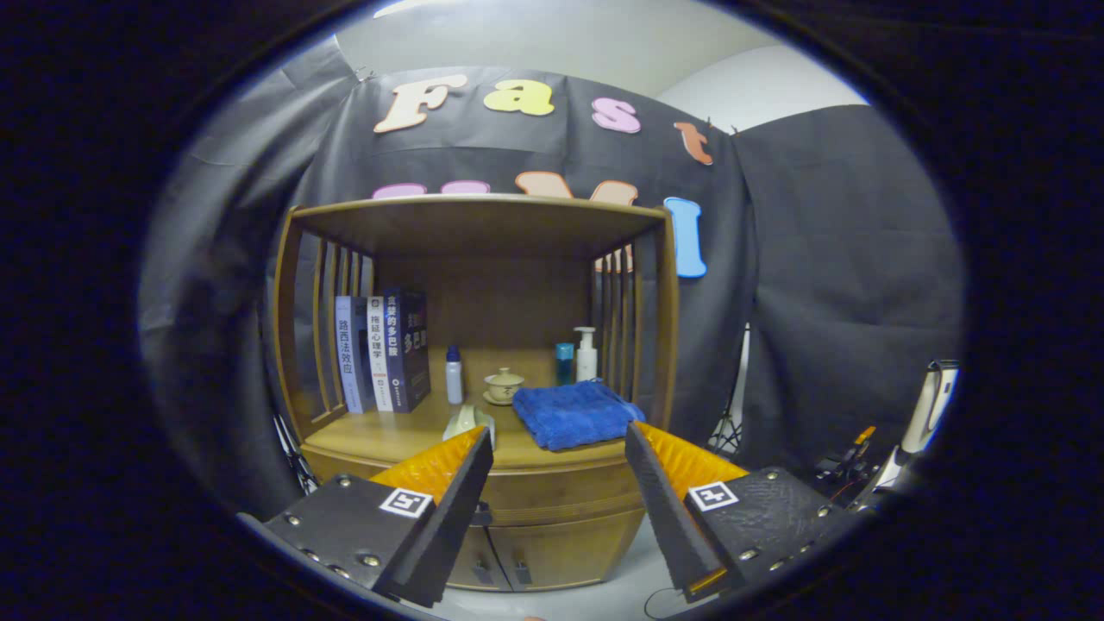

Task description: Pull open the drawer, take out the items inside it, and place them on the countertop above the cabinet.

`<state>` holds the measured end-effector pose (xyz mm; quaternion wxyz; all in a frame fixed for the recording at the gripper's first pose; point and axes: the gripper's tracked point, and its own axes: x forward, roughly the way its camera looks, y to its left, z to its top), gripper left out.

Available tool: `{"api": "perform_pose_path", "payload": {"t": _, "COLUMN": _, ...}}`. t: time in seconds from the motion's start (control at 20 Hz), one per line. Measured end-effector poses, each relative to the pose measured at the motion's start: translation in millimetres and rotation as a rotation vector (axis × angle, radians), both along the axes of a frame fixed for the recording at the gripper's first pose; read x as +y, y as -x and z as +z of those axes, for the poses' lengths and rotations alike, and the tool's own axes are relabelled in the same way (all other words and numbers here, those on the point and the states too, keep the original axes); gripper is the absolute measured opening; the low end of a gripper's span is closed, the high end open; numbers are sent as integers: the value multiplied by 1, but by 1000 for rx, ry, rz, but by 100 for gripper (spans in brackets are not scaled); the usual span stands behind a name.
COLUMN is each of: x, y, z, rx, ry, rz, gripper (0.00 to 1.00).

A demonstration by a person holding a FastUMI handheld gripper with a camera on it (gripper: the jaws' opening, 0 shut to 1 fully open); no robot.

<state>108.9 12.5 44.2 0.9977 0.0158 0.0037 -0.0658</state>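
Gripper jaws apart and empty before cabinet, blue towel and books on countertop beyond.

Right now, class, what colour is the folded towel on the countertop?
Blue: the folded towel, clearest in the gripper view, beyond the open fingers.

Closed wooden drawer under countertop

The gripper, fingers spread and holding nothing, covers the two ends of the drawer front. One finger hides the near end of a pale object at the countertop's front edge; what it is cannot be told. The cabinet doors are partly masked.
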Motion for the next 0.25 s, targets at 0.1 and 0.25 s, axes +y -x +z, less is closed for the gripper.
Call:
{"api": "perform_pose_path", "payload": {"t": 0.1, "x": -6, "y": 16, "z": 2, "rx": -16, "ry": 5, "rz": 11, "gripper": 90}}
{"api": "perform_pose_path", "payload": {"t": 0.25, "x": -21, "y": 37, "z": -1, "rx": -28, "ry": 14, "rz": -10, "gripper": 88}}
